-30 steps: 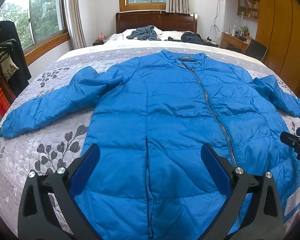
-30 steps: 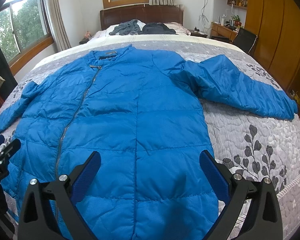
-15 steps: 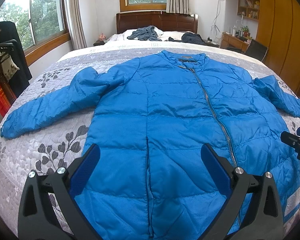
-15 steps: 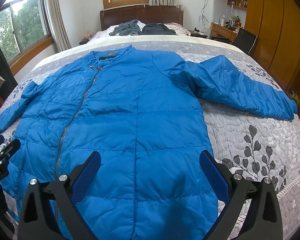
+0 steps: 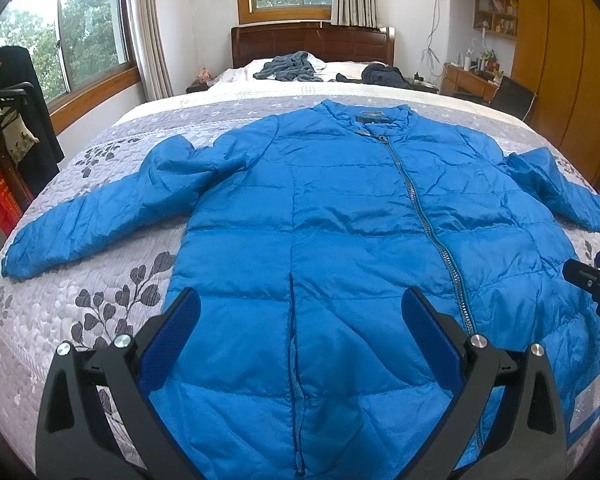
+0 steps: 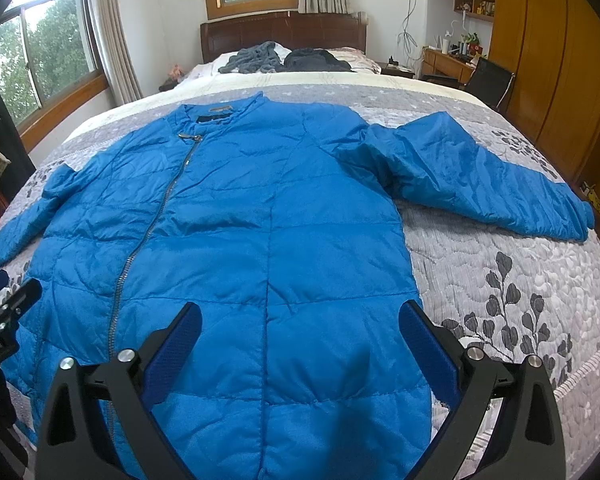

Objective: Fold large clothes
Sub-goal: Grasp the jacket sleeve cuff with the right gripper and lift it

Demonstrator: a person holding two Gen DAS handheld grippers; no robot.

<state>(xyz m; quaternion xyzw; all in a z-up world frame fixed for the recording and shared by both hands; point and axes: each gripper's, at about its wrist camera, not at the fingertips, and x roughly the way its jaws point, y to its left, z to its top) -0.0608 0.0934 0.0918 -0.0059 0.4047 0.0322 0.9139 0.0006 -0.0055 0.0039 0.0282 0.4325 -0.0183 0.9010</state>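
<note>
both grippers (image 5: 300, 320) above jacket (image 5: 340, 220) hem

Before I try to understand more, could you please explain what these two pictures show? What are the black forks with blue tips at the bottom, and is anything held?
Each black fork is a hand-held gripper; a person carries one in each hand, with a camera looking along its fingers. One picture comes from the left gripper, the other from the right gripper. Both are open and hold nothing. In front of them, a blue padded jacket lies flat on a bed with a grey leaf-patterned cover, zipped up, both sleeves spread out to the sides. Some dark clothes lie near the headboard. The jacket is not yet folded.
</note>
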